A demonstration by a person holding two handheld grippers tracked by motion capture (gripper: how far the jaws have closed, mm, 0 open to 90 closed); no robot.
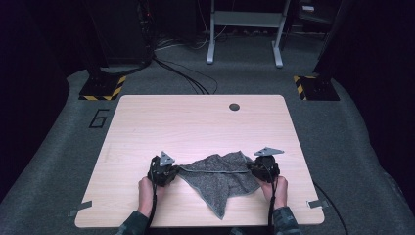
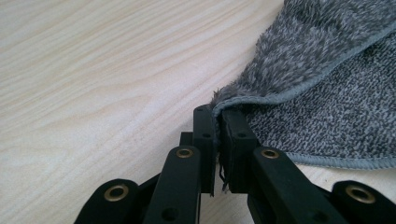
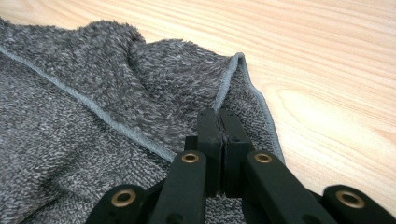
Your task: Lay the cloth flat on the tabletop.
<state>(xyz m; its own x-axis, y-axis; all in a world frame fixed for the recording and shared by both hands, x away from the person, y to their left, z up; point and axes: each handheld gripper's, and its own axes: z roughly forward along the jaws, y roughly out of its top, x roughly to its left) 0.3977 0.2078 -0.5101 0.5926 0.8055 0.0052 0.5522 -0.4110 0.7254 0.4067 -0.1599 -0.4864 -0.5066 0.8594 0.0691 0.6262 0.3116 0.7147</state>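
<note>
A grey fluffy towel (image 1: 222, 176) with a lighter hemmed edge lies crumpled near the front of the light wooden table (image 1: 195, 122). My left gripper (image 1: 172, 171) sits at the towel's left corner, and in the left gripper view its jaws (image 2: 218, 116) pinch that hemmed corner of the towel (image 2: 317, 70) between them. My right gripper (image 1: 255, 169) is at the towel's right corner; its jaws (image 3: 219, 116) are pressed together on a raised fold of the towel (image 3: 93, 116). A point of the towel hangs toward the table's front edge.
A round dark hole (image 1: 234, 106) marks the table's far side. The far half of the tabletop is bare wood. Beyond it lie cables (image 1: 186, 78) on grey carpet, a white frame (image 1: 244, 29) and two stands with yellow-black striped bases (image 1: 103, 88).
</note>
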